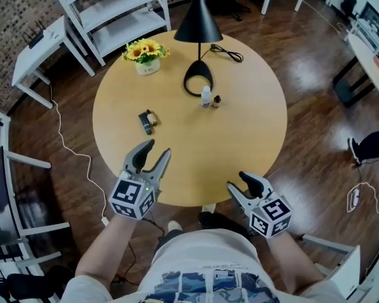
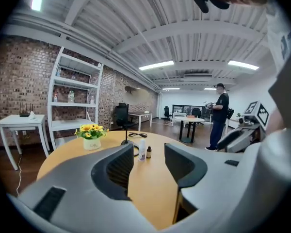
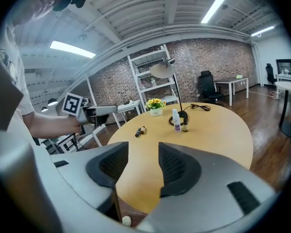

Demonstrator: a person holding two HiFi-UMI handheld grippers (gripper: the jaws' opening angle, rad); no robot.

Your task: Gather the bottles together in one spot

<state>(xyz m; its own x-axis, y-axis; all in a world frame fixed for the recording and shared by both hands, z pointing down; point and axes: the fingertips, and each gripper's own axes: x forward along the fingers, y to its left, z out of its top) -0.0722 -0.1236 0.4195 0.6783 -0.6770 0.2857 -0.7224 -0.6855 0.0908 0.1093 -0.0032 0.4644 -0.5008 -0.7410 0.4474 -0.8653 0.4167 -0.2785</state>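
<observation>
My left gripper [image 1: 158, 148] and right gripper [image 1: 237, 180] hover well short of the lamp base [image 1: 198, 79], jaws half open, both empty. Left of the base two dark bottles [image 1: 146, 122] lie flat, long axes near-to-far. Just before it, a white bottle [image 1: 206, 96] and a small brown bottle [image 1: 216, 101] stand upright.

The black lamp [image 1: 198, 17] is cut off at its top by the head view's upper edge. Labels on the white bottle [image 1: 206, 96] and small dark bottle [image 1: 216, 101] are too small to read. Whether the two lying bottles [image 1: 146, 124] touch is unclear.
</observation>
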